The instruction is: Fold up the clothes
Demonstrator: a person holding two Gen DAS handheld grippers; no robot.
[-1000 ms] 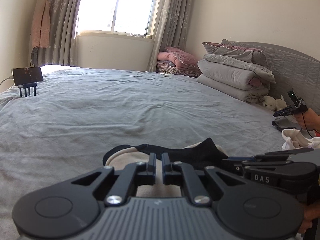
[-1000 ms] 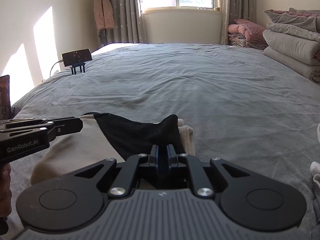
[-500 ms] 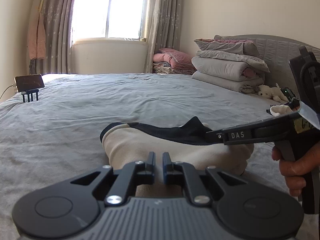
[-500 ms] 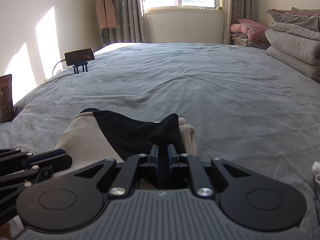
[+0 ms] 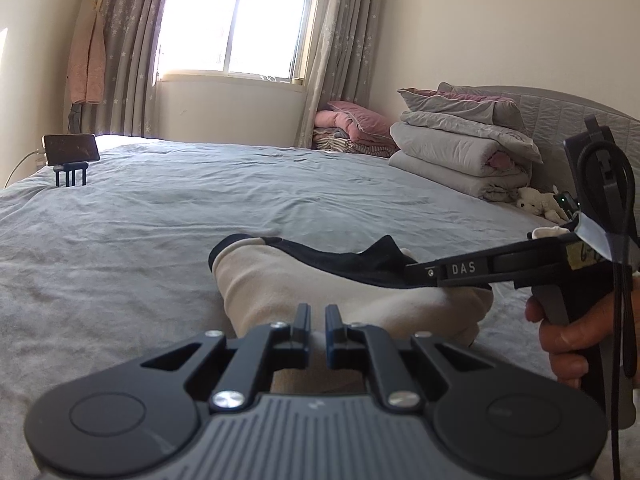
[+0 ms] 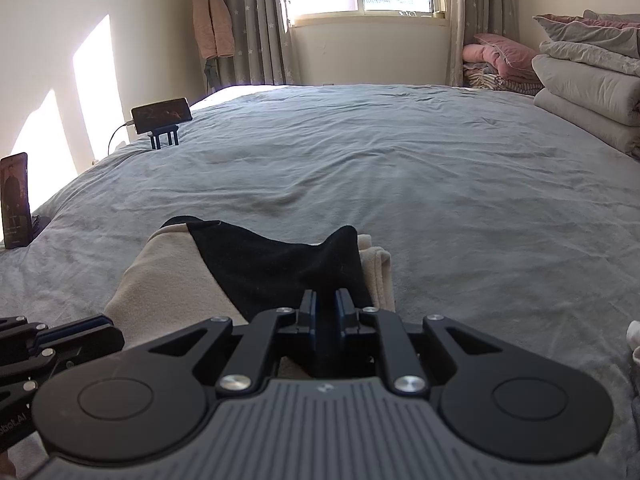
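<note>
A folded cream garment with a black collar part [image 5: 320, 292] lies on the grey bed [image 5: 200, 208]. It also shows in the right wrist view [image 6: 248, 272]. My left gripper [image 5: 316, 316] sits at the garment's near edge, its fingers almost together with only a narrow gap and no cloth visibly between them. My right gripper [image 6: 325, 300] is shut on the black fabric near the garment's right edge. It comes in from the right in the left wrist view [image 5: 412, 272]. The left gripper shows at the lower left of the right wrist view [image 6: 80, 336].
A phone on a stand [image 5: 71, 150] stands at the bed's far left. Another phone [image 6: 16, 200] stands at the left edge. Folded quilts [image 5: 460, 152] and a white plush toy [image 5: 536, 202] lie by the headboard. Some white cloth [image 6: 634, 338] lies at right.
The left gripper has pulled back and up from the garment, so more of the cream cloth shows. The right gripper keeps its hold on the black fabric.
</note>
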